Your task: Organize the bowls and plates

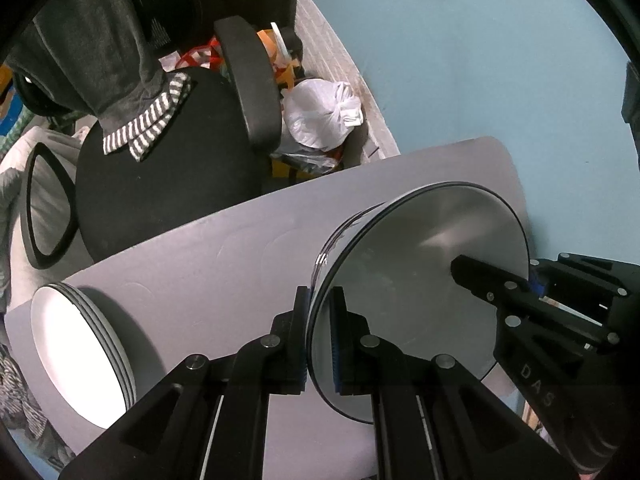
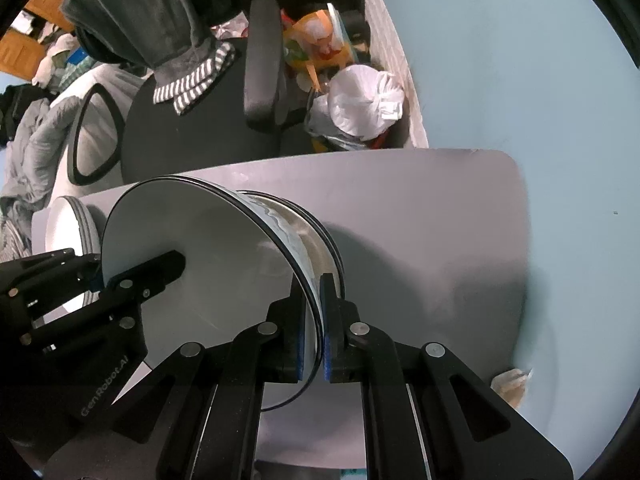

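Left wrist view: a bowl (image 1: 420,280) is gripped at opposite rim edges by the left gripper (image 1: 320,340) and right gripper (image 2: 314,340), beside stacked plates (image 1: 80,356) at the table's (image 1: 224,264) left edge.

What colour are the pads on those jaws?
Blue pads, clearest in the right wrist view.

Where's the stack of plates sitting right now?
The stack of plates sits at the table's left end, lower left in the left wrist view, left of the bowl held in both tongs, the left tongs nearest.
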